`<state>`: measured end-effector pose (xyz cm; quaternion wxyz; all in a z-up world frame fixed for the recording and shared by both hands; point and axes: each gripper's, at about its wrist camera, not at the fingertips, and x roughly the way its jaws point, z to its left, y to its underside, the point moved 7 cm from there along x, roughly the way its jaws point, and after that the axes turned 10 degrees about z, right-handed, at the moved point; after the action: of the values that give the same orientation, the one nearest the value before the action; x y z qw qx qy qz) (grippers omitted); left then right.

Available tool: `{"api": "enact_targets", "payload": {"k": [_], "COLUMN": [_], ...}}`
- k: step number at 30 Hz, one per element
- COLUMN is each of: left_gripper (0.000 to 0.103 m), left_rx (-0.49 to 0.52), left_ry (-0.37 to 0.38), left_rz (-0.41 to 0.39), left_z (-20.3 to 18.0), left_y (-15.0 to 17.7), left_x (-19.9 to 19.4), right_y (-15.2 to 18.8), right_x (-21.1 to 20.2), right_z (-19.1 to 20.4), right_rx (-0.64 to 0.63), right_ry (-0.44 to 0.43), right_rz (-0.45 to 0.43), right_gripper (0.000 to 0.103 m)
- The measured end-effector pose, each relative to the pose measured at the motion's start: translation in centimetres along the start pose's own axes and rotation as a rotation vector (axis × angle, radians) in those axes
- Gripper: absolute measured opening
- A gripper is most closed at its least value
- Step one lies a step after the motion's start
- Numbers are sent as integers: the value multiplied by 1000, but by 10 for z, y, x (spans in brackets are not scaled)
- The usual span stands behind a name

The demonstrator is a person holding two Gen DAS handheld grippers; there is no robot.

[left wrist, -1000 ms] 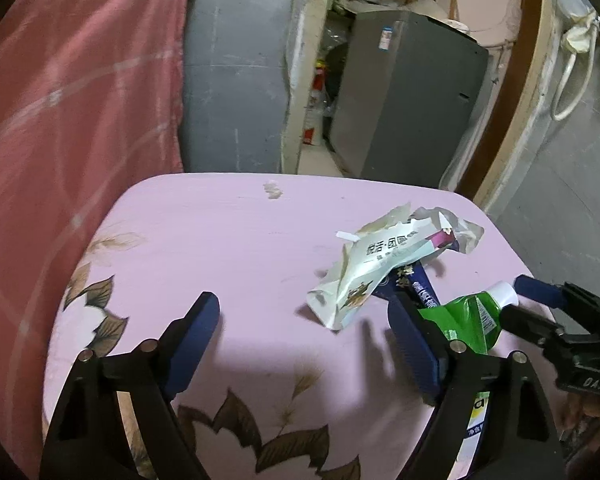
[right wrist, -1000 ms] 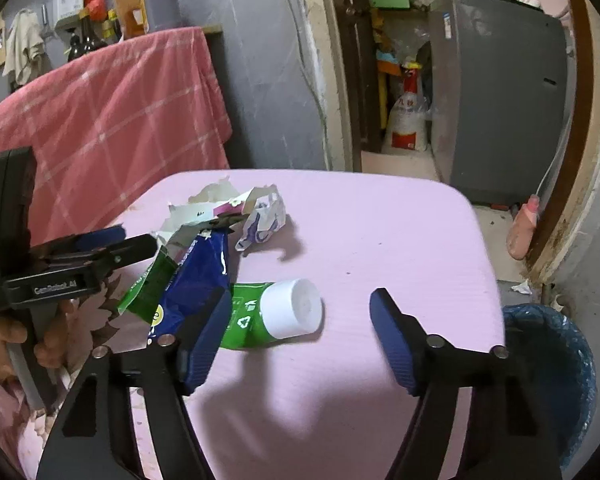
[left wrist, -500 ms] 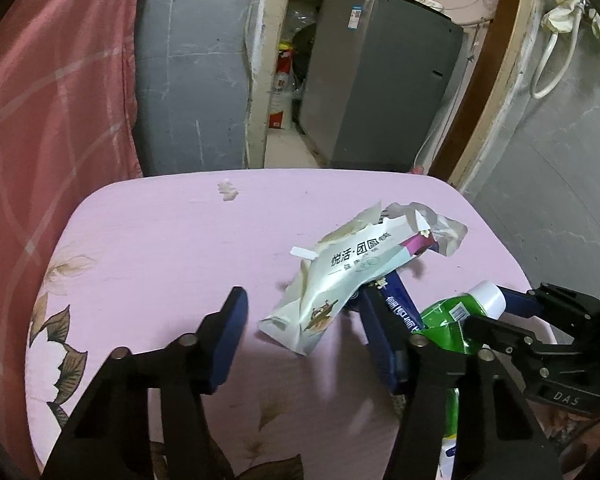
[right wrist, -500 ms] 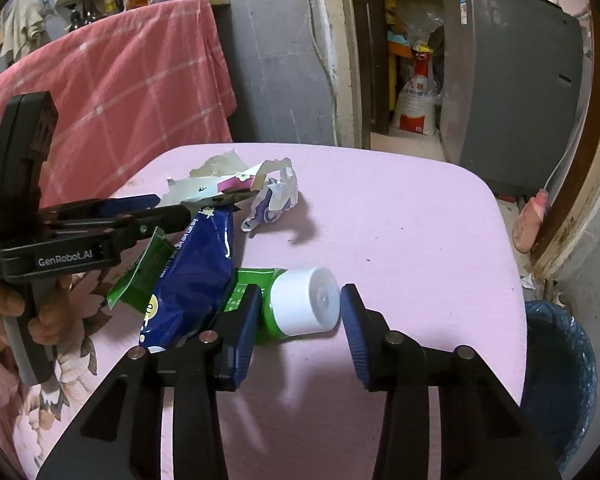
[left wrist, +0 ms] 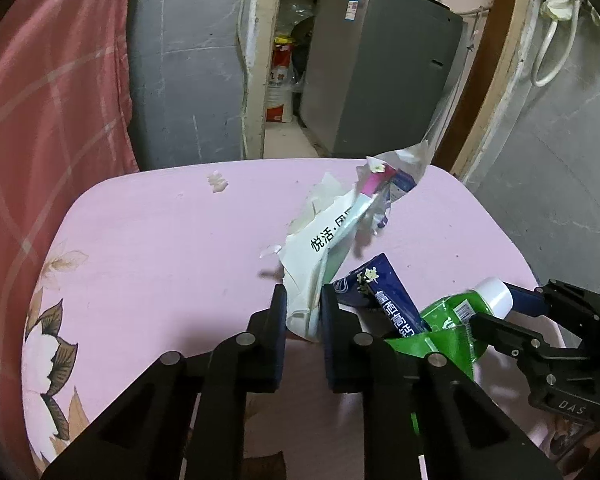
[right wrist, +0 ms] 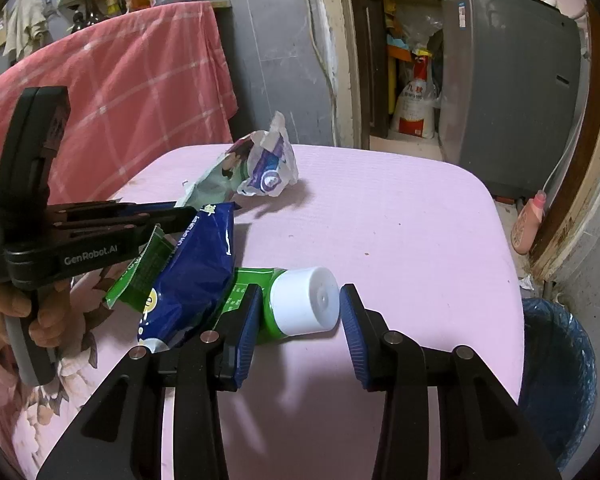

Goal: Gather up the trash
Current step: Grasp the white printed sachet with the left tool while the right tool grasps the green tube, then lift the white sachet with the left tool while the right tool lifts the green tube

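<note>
The white wrapper (left wrist: pixel 328 240) has black Chinese writing on it, and I can read "悦活". The left gripper (left wrist: pixel 303 312) has its fingers (left wrist: pixel 278 312) squeezed close on the bottom end of this wrapper. The wrapper sticks up and leans away over the pink desk (left wrist: pixel 160 248). Its far end is crumpled, with pink and purple print.

In the right wrist view, the side of the left gripper (right wrist: pixel 172 216) says "GenRobot.AI". In the left wrist view, the right gripper body has the letters "DAS" on it.

A blue pouch (right wrist: pixel 196 264) lies on the desk, just beside the white wrapper. It has white Chinese writing, but I cannot read it well. It lies on top of a green tube (right wrist: pixel 260 300) with a big white cap (right wrist: pixel 308 304). The green tube has a small barcode label.

The right gripper (right wrist: pixel 298 316) has its fingers (right wrist: pixel 248 320) a little apart, one on each side of the white cap. The left finger touches the green part of the tube. The right finger is just beside the cap, and I cannot tell if it touches.

A blue bin (right wrist: pixel 556 364) stands on the floor next to the desk. A white sack with red writing (right wrist: pixel 416 108) stands by a grey machine (right wrist: pixel 512 92). A red checked cloth (right wrist: pixel 112 92) hangs behind the desk.
</note>
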<state>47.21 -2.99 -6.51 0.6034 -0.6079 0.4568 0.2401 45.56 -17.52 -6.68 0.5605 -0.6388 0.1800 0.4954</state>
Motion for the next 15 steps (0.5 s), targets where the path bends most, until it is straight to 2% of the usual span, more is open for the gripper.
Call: {"api": "enact_targets", "payload": {"k": [6, 15], "left_gripper": [8, 7], "left_rx": [3, -87], "left_ry": [-33, -45], "left_rz": [-3, -5], "left_z": [-1, 1], "left_y": [9, 37], "left_x": [-8, -28], "right_y": [3, 9], "right_x": [-4, -15], "right_z": [-3, -9], "right_rx": [5, 10], "right_ry": [13, 63], "right_rz": [-9, -42], "right_gripper": [37, 37]}}
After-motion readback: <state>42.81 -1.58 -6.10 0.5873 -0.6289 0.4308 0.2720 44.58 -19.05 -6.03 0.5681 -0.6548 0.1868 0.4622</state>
